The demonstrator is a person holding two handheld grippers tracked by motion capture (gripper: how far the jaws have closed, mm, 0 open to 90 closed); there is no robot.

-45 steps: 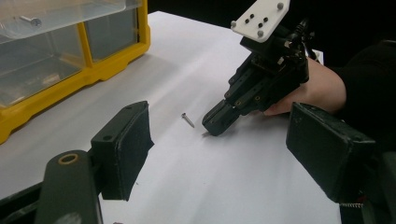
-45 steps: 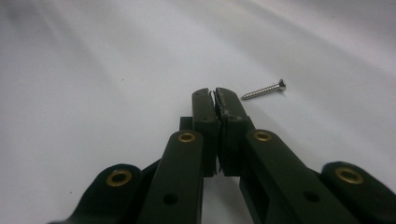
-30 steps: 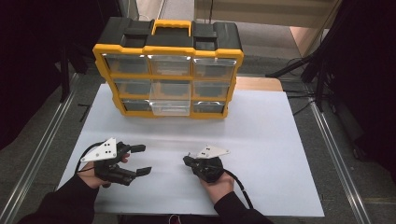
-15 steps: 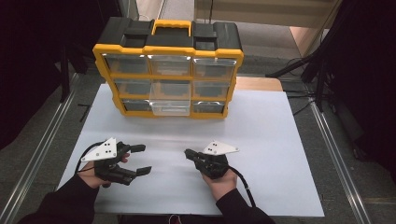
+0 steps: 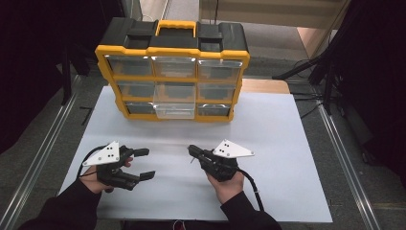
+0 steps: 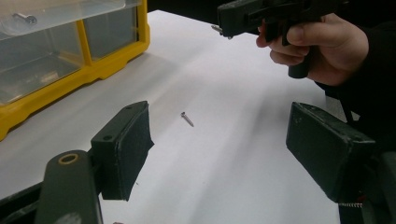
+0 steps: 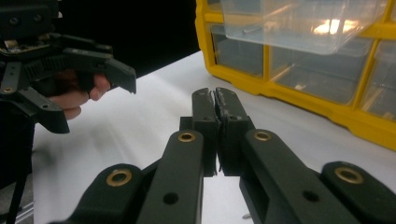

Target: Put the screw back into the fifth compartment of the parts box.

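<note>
On the smooth white table [image 5: 287, 143], the left gripper [image 5: 143, 164] gapes; the right gripper [image 5: 191, 151] seems clenched on a tiny screw [image 6: 216, 29].

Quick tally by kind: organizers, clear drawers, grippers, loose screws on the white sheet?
Organizer: 1
Clear drawers: 9, in three rows of three
Grippers: 2, left gripper and right gripper
Loose screw on the white sheet: 1
Total: 13
</note>
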